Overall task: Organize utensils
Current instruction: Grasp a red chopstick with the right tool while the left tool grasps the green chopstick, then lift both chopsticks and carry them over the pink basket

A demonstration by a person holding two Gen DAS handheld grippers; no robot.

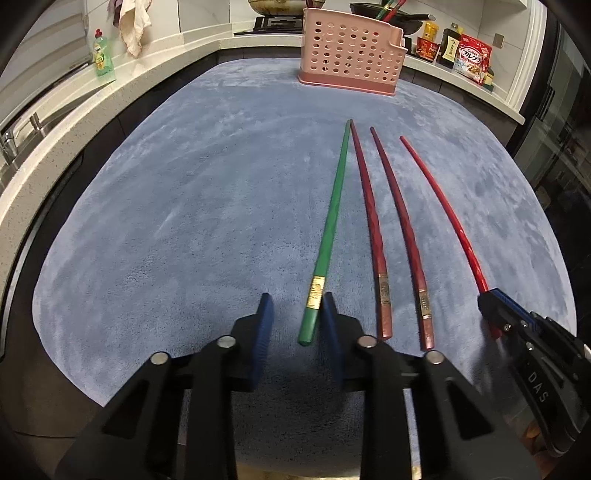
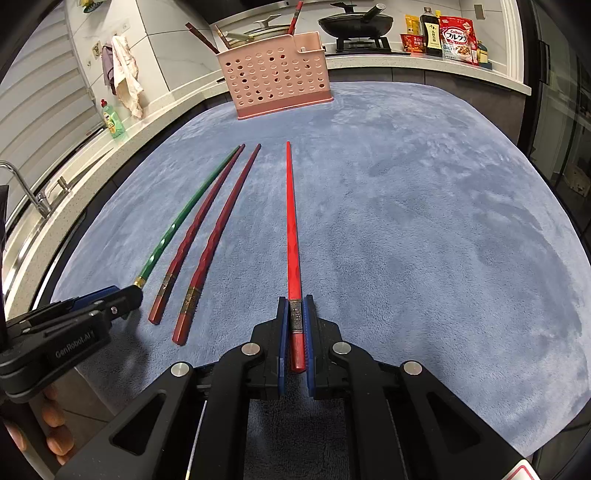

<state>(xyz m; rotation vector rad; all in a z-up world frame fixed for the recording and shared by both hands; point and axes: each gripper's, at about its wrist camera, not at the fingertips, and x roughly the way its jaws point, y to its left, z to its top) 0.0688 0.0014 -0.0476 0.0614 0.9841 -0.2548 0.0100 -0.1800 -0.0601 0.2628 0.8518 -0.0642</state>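
Note:
Four chopsticks lie side by side on a blue mat (image 1: 184,184), pointing toward a pink perforated utensil basket (image 2: 275,74) at the far edge. The thick end of the green chopstick (image 1: 332,218) sits between the blue pads of my left gripper (image 1: 296,301). It rests against the right pad, with a clear gap to the left pad, so the jaws stand open. My right gripper (image 2: 296,301) is shut on the thick end of the bright red chopstick (image 2: 291,221). Two dark red chopsticks (image 1: 369,214) (image 1: 399,218) lie free between them. The basket holds several utensils.
A white counter wraps around the mat, with a green dish soap bottle (image 1: 101,55) and a faucet (image 2: 22,184) on the left. At the back are a stove with a black wok (image 2: 356,22) and food packets (image 2: 458,37). A hand (image 2: 55,424) holds the left gripper.

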